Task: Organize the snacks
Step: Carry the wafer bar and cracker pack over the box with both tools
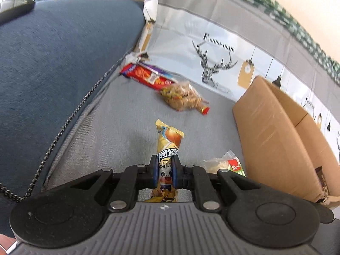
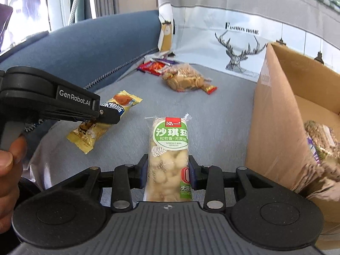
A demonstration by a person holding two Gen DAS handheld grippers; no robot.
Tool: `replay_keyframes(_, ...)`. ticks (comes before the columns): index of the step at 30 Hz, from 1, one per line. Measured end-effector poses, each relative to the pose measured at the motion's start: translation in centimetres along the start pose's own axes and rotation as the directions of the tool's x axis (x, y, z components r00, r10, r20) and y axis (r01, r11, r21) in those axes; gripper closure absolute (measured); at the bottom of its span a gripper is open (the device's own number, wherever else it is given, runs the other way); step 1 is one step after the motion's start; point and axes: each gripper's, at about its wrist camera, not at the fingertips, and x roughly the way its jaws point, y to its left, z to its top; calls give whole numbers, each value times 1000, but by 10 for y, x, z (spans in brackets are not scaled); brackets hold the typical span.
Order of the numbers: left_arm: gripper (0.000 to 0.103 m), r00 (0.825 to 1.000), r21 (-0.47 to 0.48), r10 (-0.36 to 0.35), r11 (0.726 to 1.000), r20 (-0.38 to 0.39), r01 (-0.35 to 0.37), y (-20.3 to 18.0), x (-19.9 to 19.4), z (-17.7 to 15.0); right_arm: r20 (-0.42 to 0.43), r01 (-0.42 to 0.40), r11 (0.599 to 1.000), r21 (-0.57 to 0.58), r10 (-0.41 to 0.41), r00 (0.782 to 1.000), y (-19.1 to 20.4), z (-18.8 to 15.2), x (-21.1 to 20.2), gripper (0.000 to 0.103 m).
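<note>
My left gripper is shut on a yellow snack pack with a cartoon print, held just above the grey sofa seat. It also shows in the right wrist view, gripping the same yellow pack. My right gripper is shut on a clear pack of puffed rice cake with a green label. That pack's corner shows in the left wrist view. A cardboard box stands at the right with a snack bag inside.
A clear bag of biscuits and a red snack pack lie farther back on the seat. A blue cushion is at the left. A deer-print backrest cover runs behind. The box shows in the left wrist view.
</note>
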Motion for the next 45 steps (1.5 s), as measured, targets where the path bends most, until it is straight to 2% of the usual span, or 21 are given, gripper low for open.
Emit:
replay_keyframes(7, 90, 997, -18, -37, 999, 69, 39, 2, -19, -1, 72, -10, 1000, -13, 11, 997, 4, 7, -21, 65)
replay_keyframes(16, 90, 990, -31, -79, 996, 118, 84, -3, -40, 3, 194, -13, 1000, 7, 12, 981, -1, 21, -62, 65)
replay_keyframes(23, 90, 978, -50, -124, 990, 165, 134, -18, -73, 19, 244, -12, 999, 45, 1, 970, -8, 32, -81, 65)
replay_keyframes(29, 90, 962, -2, -162, 986, 217, 167, -36, -99, 23, 284, -15, 996, 87, -11, 959, -15, 42, -94, 65)
replay_keyframes(34, 90, 969, 26, -130, 992, 208, 127, -37, -92, 17, 312, -1, 991, 131, -41, 949, -27, 49, -101, 65)
replay_keyframes(37, 90, 962, 22, -161, 987, 219, 160, -37, -96, 23, 326, 14, 987, 160, -66, 943, -39, 54, -106, 65)
replay_keyframes(41, 90, 962, 63, -188, 982, 196, 179, -53, -91, 30, 343, 38, 976, 216, -112, 933, -62, 64, -116, 65)
replay_keyframes(45, 90, 947, 80, -250, 968, 200, 239, -83, -78, 46, 361, 53, 955, 293, -162, 918, -94, 78, -136, 65)
